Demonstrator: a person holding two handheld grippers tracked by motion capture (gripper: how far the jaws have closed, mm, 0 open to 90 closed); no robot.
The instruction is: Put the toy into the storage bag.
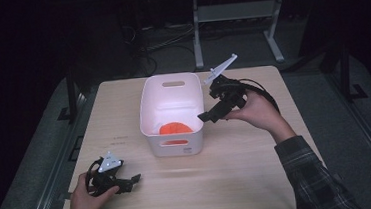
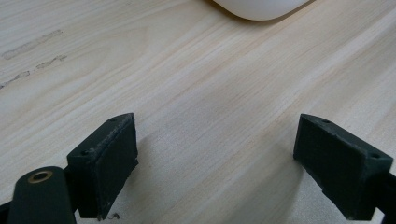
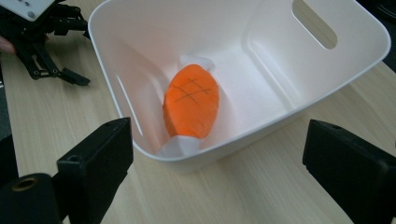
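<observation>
From the high view, the right gripper (image 1: 205,116) is held up beside the right wall of the white bin (image 1: 146,105), its black jaws pointing down and left toward the bin's rim, with the grey three-cornered plate tilted up behind it. The right hand (image 1: 254,110) wraps the gripper from below, the plaid sleeve (image 1: 312,175) running back to the bottom right. The left gripper (image 1: 133,180) rests low on the wooden table (image 1: 238,165) near the front left corner, well apart from the bin, with the left hand (image 1: 83,200) closed around its body. An orange toy (image 1: 175,128) lies on the bin's floor, toward the near wall.

In the left gripper view, the two jaws stand wide apart with nothing between them, just above bare tabletop (image 2: 201,93). A rounded corner of the bin (image 2: 259,8) shows at the top edge.

In the right gripper view, the jaws are likewise spread wide and empty, hovering above the near wall of the bin (image 3: 289,42). The orange toy (image 3: 191,100) lies inside on the floor, close to that wall: an oval, soft-looking piece with a dark crosshatch drawn on top and a white end at each tip. The left gripper (image 3: 74,77) appears on the table at the upper left, beyond the bin.
</observation>
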